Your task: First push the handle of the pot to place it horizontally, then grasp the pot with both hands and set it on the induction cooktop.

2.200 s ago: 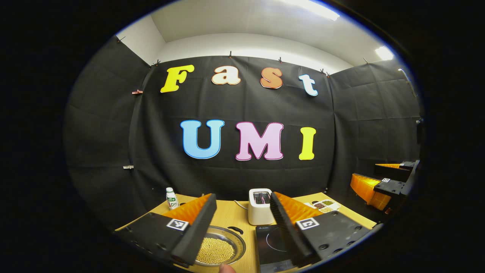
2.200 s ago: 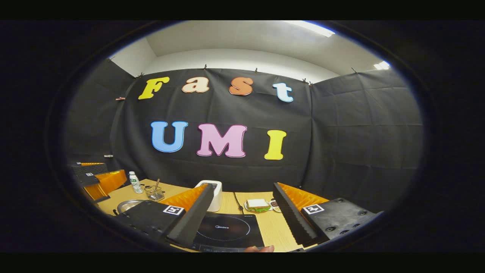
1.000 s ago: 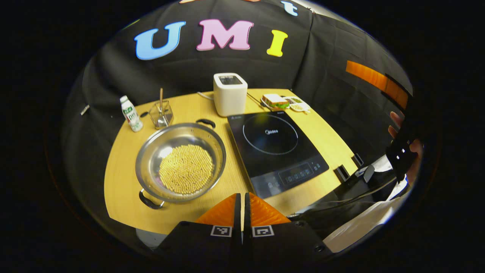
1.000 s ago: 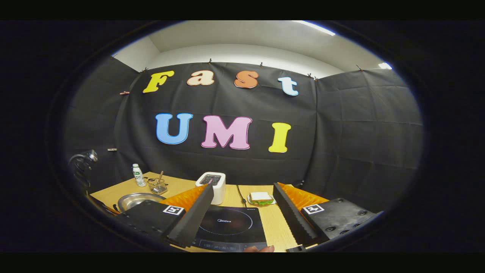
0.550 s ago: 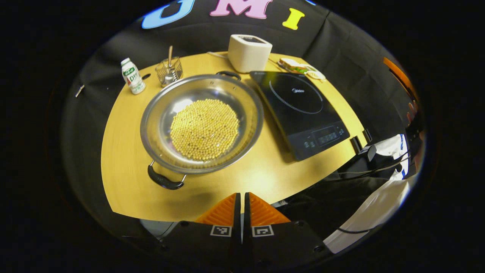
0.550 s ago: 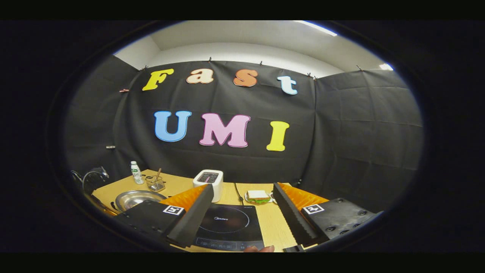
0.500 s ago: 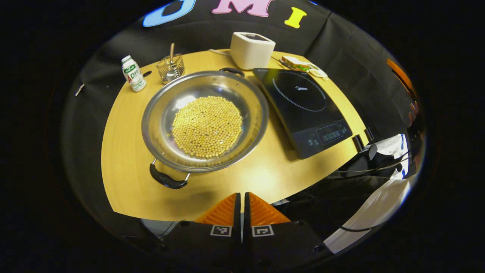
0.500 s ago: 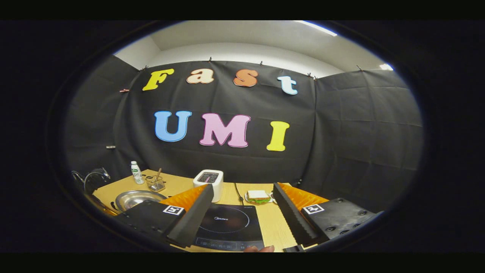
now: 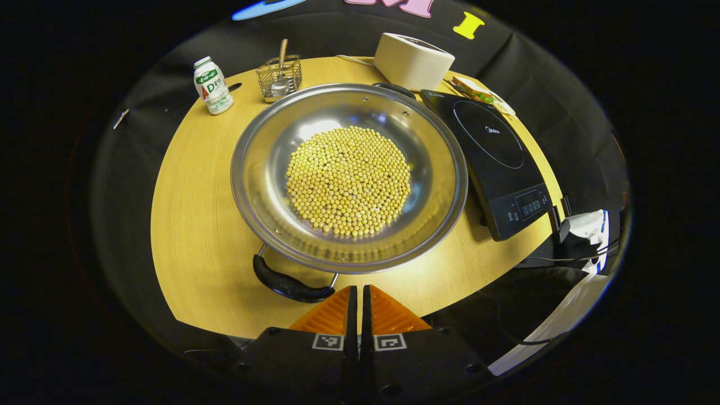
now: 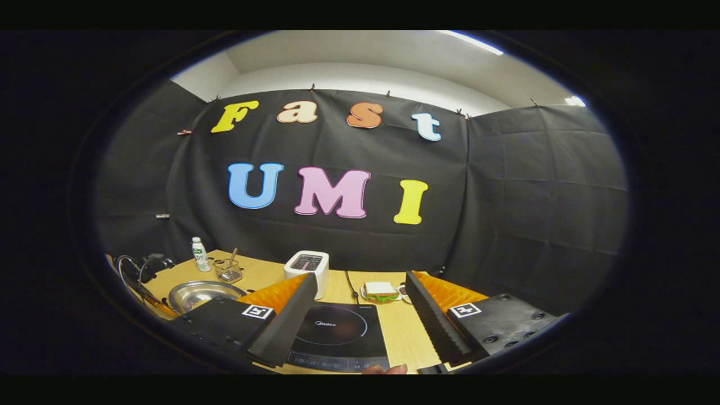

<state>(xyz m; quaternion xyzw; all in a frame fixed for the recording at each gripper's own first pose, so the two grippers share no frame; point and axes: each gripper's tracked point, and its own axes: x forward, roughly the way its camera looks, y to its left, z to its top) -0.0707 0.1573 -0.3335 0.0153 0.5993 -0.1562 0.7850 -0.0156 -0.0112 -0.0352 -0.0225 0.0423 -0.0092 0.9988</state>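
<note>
My left gripper (image 9: 358, 292), fingers pressed together and empty, hangs just beside the near handle (image 9: 292, 286) at the steel pot's (image 9: 349, 177) 7 o'clock; induction cooktop (image 9: 495, 157) at its 3. My right gripper (image 10: 360, 320) gapes, empty.

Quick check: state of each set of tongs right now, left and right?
Left tongs: closed, holding nothing, just short of the pot's near handle.
Right tongs: open, empty, above the induction cooktop.
</note>
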